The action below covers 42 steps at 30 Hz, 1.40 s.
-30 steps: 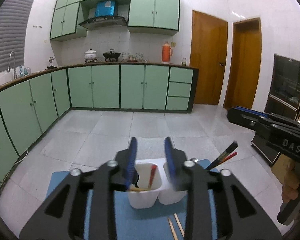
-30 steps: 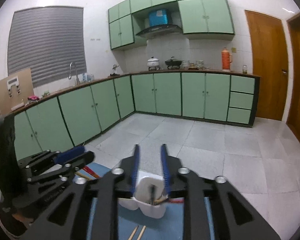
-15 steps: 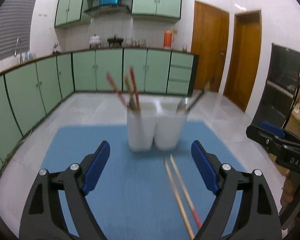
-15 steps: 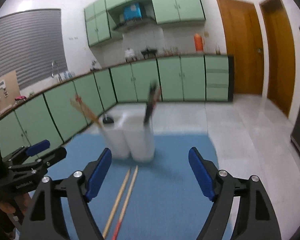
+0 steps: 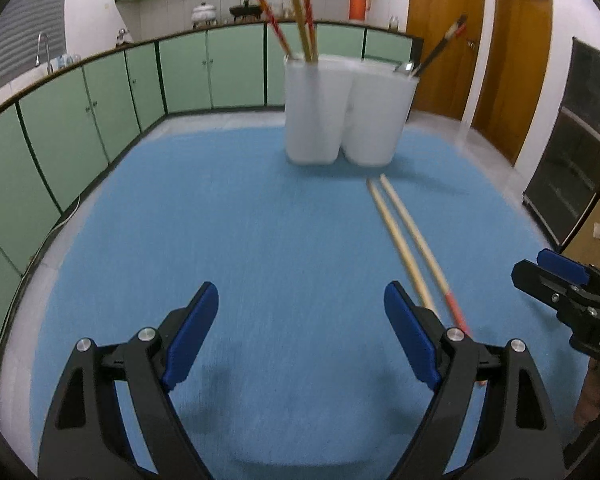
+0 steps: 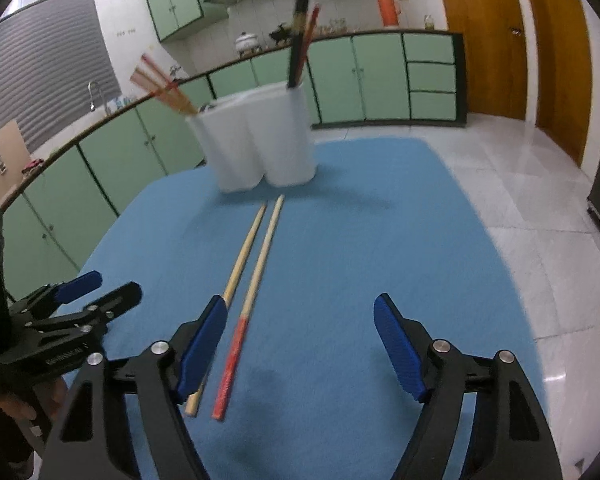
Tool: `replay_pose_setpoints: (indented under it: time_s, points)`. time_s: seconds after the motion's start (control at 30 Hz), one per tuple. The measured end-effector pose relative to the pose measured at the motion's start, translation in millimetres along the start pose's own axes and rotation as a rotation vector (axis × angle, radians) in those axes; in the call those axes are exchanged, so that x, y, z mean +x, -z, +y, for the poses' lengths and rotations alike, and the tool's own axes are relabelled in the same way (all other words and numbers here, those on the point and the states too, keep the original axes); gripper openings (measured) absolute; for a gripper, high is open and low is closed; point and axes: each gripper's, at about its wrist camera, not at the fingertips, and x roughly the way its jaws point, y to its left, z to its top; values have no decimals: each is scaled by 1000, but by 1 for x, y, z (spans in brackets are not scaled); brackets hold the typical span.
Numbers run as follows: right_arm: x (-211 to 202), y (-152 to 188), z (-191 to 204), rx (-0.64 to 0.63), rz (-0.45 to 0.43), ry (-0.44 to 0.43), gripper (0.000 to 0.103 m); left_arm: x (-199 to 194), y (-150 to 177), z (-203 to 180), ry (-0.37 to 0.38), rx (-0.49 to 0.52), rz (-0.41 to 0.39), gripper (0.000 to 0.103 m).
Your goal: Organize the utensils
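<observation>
Two wooden chopsticks point(image 5: 404, 232) lie side by side on a blue mat point(image 5: 240, 240), one with a red end; they also show in the right wrist view point(image 6: 256, 256). A white two-cup holder point(image 5: 342, 110) stands at the mat's far side, holding red and wooden chopsticks in one cup and dark ones in the other; it shows in the right wrist view too point(image 6: 260, 136). My left gripper point(image 5: 300, 332) is open and empty, low over the mat left of the chopsticks. My right gripper point(image 6: 300, 344) is open and empty, its left finger over the chopsticks' near ends.
The mat point(image 6: 360, 240) covers a small table over a tiled floor point(image 6: 520, 184). Green cabinets point(image 5: 100, 112) line the room's far and left sides. Wooden doors point(image 5: 496, 52) and a dark cabinet point(image 5: 572, 140) stand to the right.
Both grippers have opened wide and dropped low over the mat. The holder, seen from above a second ago, now stands ahead at eye level, and the two chopsticks lie closer.
</observation>
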Motion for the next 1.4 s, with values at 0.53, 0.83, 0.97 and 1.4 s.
replay_pose_setpoints:
  time_s: [0.53,0.83,0.97,1.4]
  points:
    - [37,15,32,-68,145,-21,10,6,14,6,-9,-7,41,83]
    - [23,15,15,-27,133,20,6,11,7,-20,49,8,48,83]
    - [13,16,-6,20,118,51,6,21,5,-40,87,33,74,67]
    - [14,16,-15,51,112,38,6,45,0,-76,104,91,134,16]
